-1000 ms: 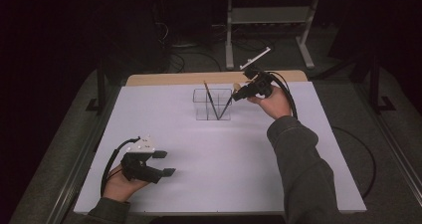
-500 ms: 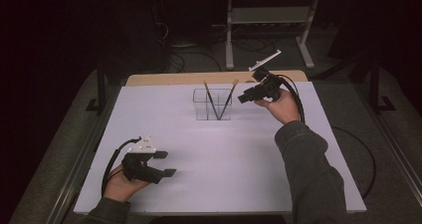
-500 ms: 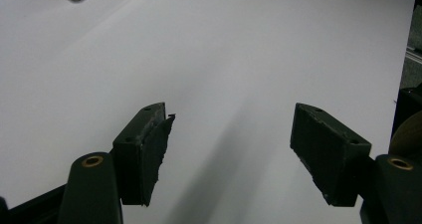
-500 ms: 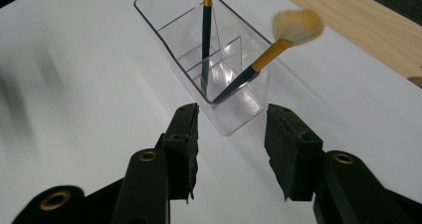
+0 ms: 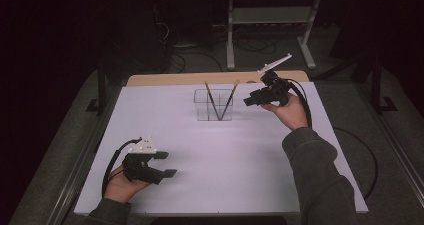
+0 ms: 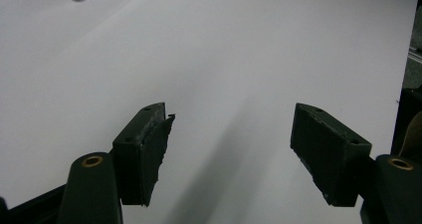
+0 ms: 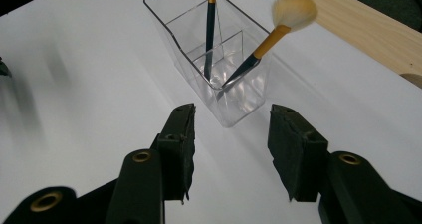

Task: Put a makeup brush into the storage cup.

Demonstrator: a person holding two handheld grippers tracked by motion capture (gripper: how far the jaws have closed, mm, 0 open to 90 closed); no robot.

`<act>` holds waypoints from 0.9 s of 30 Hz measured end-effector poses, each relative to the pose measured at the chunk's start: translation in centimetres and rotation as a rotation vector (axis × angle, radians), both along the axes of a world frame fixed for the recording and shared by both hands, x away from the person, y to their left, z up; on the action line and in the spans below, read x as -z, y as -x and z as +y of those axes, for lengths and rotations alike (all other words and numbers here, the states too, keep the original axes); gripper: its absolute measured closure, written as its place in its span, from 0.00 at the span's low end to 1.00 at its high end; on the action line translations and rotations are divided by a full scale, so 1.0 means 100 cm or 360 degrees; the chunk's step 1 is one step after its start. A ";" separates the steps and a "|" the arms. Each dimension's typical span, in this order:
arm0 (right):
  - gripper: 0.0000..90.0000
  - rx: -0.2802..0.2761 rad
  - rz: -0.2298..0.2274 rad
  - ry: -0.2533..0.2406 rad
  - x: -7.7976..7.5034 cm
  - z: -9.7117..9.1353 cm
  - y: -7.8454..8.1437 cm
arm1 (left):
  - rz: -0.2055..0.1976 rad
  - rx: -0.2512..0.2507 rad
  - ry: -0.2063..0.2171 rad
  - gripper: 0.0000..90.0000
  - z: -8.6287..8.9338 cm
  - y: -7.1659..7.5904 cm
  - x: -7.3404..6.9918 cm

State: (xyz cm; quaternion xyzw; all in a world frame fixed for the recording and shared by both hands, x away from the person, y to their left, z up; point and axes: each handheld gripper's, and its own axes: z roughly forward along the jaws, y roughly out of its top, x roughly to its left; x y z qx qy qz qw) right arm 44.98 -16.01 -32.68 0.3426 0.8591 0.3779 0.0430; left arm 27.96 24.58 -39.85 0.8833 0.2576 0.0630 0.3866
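Two brushes already stand crossed in the clear holder (image 7: 219,69), so the right gripper (image 7: 231,152), whose jaws have just been opening and hold nothing, looks finished with its placement. The fluffy-tipped brush (image 7: 278,30) leans toward the wooden table edge (image 7: 358,32). Well apart, the left gripper (image 5: 155,164) rests near the front edge, jaws spread and empty. The white sheet (image 5: 240,150) between them leaves wide free room.
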 end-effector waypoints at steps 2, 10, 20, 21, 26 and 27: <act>0.58 -0.0008 -0.0011 -0.0004 0.001 -0.003 0.002 | 0.0002 -0.0001 -0.0002 0.33 0.000 0.000 0.000; 0.56 0.0012 -0.0017 -0.0031 0.000 -0.013 0.011 | 0.0004 -0.0013 0.0005 0.33 0.001 0.000 0.000; 0.55 0.0011 -0.0010 -0.0057 0.009 -0.025 0.022 | 0.0004 -0.0018 0.0004 0.33 0.001 0.000 0.000; 0.55 0.0010 -0.0015 -0.0058 0.010 -0.026 0.023 | 0.0001 -0.0017 0.0004 0.33 0.000 0.000 0.000; 0.54 0.0018 -0.0015 -0.0067 0.014 -0.031 0.029 | 0.0001 -0.0009 0.0014 0.33 -0.001 0.000 -0.002; 0.54 0.0014 -0.0032 -0.0066 0.015 -0.032 0.030 | -0.0003 -0.0008 0.0014 0.33 -0.001 0.000 -0.002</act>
